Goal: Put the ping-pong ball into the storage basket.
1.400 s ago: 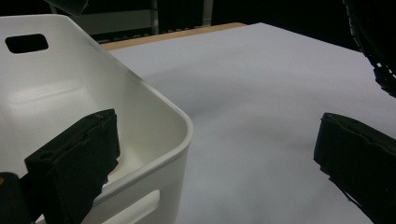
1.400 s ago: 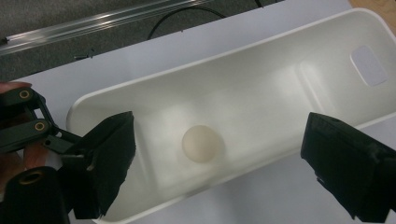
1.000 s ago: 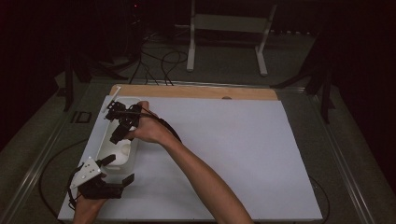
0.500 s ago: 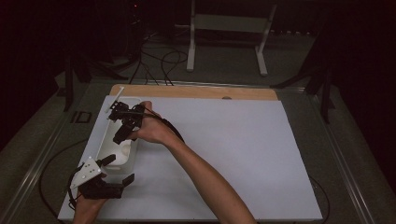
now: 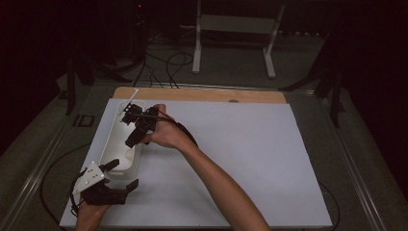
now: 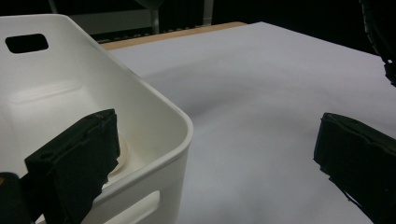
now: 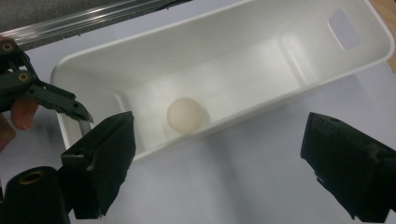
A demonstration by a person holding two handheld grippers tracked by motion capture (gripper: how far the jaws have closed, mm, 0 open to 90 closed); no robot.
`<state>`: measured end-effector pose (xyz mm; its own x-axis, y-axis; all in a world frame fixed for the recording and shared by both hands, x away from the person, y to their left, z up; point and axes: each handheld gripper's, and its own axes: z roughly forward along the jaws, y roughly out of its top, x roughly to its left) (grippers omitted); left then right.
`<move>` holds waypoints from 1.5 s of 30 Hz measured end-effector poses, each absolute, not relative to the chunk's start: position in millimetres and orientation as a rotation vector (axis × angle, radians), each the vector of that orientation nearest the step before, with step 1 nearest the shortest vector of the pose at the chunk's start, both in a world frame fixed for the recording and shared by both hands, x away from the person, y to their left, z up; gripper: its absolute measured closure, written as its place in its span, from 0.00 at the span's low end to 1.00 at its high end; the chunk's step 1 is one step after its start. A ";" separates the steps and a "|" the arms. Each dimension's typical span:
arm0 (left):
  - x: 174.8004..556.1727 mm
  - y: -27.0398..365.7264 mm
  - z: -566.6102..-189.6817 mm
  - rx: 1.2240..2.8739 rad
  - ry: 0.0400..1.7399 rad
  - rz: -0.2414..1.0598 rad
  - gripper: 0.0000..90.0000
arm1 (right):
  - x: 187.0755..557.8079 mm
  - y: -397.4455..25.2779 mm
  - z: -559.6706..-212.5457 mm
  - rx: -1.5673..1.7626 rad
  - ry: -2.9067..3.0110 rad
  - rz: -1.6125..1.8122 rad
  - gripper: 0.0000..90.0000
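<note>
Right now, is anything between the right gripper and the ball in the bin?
Only the white bin's long near wall. The ball lies on the bin floor just behind it; the open right gripper sits outside it. From above, nothing visible covers the ball.

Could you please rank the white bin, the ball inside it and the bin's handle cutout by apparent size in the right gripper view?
1. White bin, by far the largest.
2. Ball.
3. Handle cutout, which looks close to the ball, so this order is unsure.
</note>
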<state>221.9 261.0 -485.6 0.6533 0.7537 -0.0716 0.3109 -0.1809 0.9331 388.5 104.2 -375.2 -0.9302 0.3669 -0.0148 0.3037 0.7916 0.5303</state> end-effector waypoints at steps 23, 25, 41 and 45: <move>222.5 259.9 -485.9 1.764 0.864 0.497 0.01 | 383.1 61.6 -378.9 0.587 2.843 0.843 0.11; 222.5 259.8 -485.9 1.764 0.864 0.496 0.01 | 383.2 56.5 -380.5 0.584 2.842 0.846 0.11; 222.8 259.7 -486.0 1.763 0.865 0.497 0.01 | 380.2 14.0 -386.9 0.654 2.813 0.874 0.11; 222.7 259.7 -486.0 1.764 0.865 0.496 0.01 | 378.8 1.6 -387.1 0.671 2.801 0.877 0.11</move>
